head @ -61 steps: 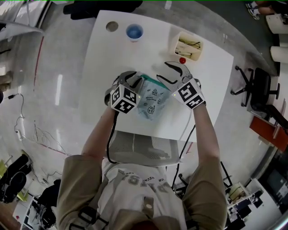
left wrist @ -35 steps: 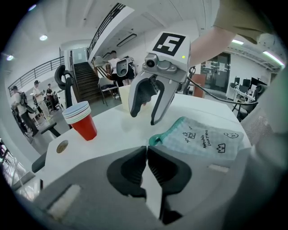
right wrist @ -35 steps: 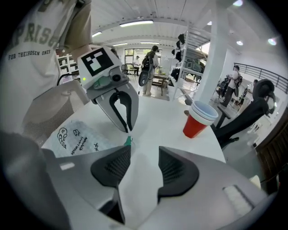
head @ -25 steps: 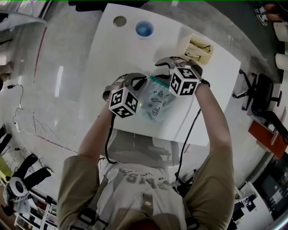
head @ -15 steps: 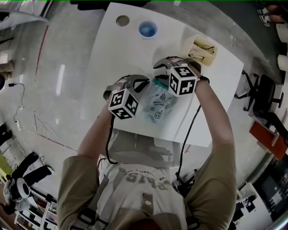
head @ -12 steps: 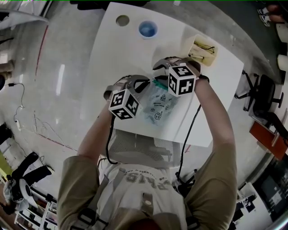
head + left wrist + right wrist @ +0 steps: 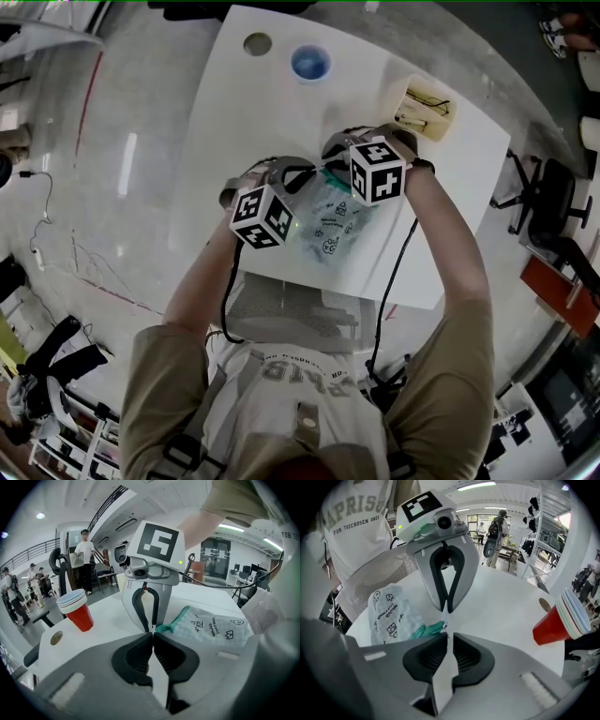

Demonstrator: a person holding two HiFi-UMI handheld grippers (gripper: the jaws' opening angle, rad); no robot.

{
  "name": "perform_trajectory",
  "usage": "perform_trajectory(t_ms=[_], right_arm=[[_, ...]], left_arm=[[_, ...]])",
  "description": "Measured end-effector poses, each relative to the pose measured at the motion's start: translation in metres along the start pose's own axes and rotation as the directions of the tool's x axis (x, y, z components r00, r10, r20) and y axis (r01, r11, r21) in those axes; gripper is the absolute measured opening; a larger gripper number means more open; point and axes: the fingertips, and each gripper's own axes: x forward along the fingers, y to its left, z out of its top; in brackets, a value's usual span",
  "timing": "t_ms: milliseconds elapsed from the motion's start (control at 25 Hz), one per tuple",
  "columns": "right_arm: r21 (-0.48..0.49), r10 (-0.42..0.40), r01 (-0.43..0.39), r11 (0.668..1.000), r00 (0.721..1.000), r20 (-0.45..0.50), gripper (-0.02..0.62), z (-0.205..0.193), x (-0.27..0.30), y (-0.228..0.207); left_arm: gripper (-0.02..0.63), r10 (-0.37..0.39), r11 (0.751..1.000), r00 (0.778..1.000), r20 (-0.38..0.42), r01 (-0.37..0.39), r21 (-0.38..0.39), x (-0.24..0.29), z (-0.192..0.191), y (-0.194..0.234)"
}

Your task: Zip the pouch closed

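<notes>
The pouch [image 7: 330, 220] is pale mint with a fine check and dark doodle prints; its zip edge [image 7: 171, 626] is teal. The table [image 7: 244, 103] is white. The far cup stack [image 7: 79, 613] is red, with pale blue and white rims. The marker cubes [image 7: 377, 171] are white with black squares. The far-right tray [image 7: 403, 98] is cream.

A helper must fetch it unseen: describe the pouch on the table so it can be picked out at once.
Start at the white table and look at its middle, on the person's side. The pouch lies there, soft and flat, pale fabric with small black doodles and a teal zip edge. The cup stack, brown disc and cream tray toward the far edge are rigid.
</notes>
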Motion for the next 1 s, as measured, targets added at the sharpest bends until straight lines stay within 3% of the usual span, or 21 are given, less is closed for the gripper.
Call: perform_trajectory(t_ms=[120, 1000], right_arm=[[0.004, 0.013, -0.013, 1.000, 1.000, 0.000, 0.009, 0.001, -0.002, 0.004], [0.078, -0.055, 0.053, 0.996, 0.998, 0.025, 0.000, -0.002, -0.013, 0.015]], left_arm=[[0.021, 0.005, 1.000, 1.000, 0.002, -0.005, -0.004, -0.002, 0.001, 0.001], [0.021, 0.023, 0.999, 1.000, -0.010, -0.023, -0.038, -0.001, -0.002, -0.002]])
